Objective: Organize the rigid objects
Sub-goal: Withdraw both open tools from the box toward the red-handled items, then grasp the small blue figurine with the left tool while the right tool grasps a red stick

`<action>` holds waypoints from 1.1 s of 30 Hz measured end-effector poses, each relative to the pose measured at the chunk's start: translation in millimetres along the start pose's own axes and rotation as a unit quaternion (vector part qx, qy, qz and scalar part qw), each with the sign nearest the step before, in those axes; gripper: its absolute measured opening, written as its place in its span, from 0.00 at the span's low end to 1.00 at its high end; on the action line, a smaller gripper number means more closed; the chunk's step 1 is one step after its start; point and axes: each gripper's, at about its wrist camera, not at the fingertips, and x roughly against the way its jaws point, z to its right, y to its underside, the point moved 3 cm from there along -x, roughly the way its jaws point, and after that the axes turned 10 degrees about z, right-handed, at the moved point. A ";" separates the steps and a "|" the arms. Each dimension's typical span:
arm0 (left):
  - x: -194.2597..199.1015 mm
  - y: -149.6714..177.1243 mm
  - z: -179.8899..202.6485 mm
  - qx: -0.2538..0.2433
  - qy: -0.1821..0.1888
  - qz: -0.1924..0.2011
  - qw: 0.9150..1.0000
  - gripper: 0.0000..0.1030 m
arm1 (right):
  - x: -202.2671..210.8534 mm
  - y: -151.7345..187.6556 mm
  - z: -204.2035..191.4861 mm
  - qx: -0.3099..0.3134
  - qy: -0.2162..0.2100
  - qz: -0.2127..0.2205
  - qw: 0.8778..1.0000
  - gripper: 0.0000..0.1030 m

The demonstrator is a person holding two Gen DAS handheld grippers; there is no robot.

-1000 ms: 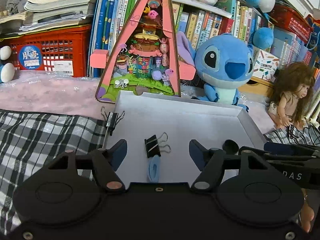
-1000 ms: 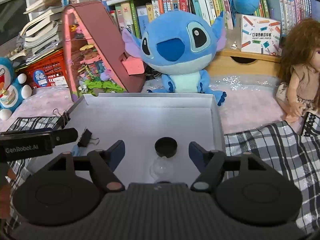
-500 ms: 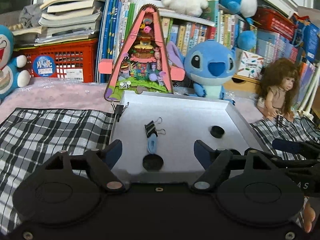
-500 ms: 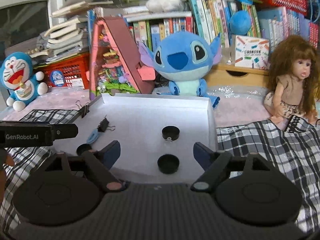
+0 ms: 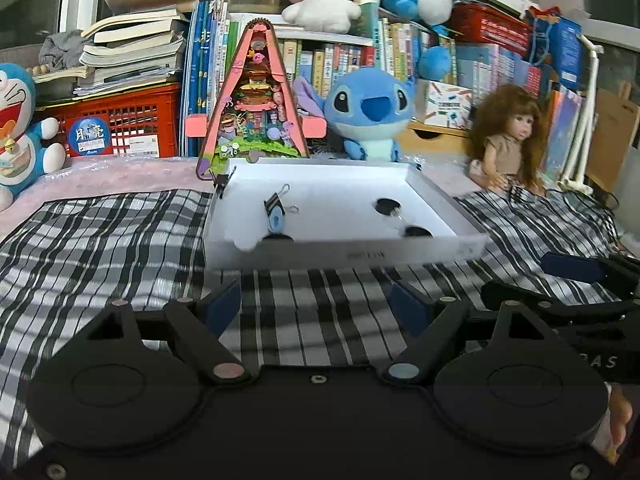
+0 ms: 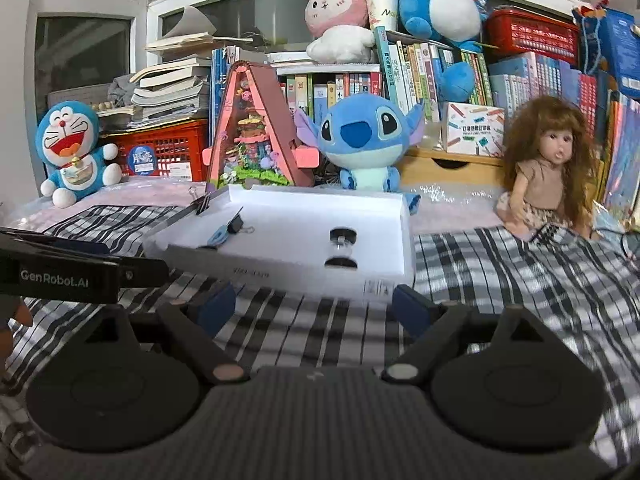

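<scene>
A white tray lies on the checked cloth. In it are a black binder clip, a blue oval piece, a black disc and a small hourglass with black caps. Another binder clip grips the tray's left rim. My left gripper hangs over the cloth in front of the tray, jaws opening, nothing between them. My right gripper is likewise short of the tray, jaws opening and empty.
Behind the tray stand a pink triangular toy house, a blue plush, a doll, a red crate and shelves of books. A blue-and-white cat plush sits far left. Checked cloth spreads around the tray.
Both grippers have drawn back from over the tray to the cloth in front of it, and their jaws have widened. The clip, blue piece and hourglass stay in the tray.
</scene>
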 end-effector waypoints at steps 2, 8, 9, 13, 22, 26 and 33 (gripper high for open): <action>10.8 8.3 0.9 0.002 -0.001 0.003 1.000 0.80 | 8.7 8.4 -2.7 0.003 0.002 0.002 1.000 0.89; 41.2 31.2 0.4 0.010 -0.006 0.004 1.000 0.80 | 35.1 30.2 -12.4 0.015 0.000 0.016 1.000 0.89; 46.9 35.4 0.6 0.011 -0.007 0.005 1.000 0.80 | 39.1 33.2 -14.1 0.017 0.000 0.019 1.000 0.89; 64.0 49.4 2.9 0.013 -0.009 0.001 1.000 0.80 | 51.4 44.6 -15.6 0.021 0.005 0.025 0.999 0.89; 77.9 79.0 11.7 0.003 0.009 -0.027 1.000 0.71 | 65.4 59.7 -18.9 0.018 0.009 0.023 1.000 0.89; 79.5 84.5 11.4 0.009 0.019 -0.034 0.999 0.59 | 68.4 64.1 -21.3 0.019 0.006 0.019 1.000 0.89; 81.8 87.1 21.5 -0.014 0.025 -0.032 0.999 0.49 | 68.5 70.0 -25.5 0.012 -0.004 0.009 1.000 0.89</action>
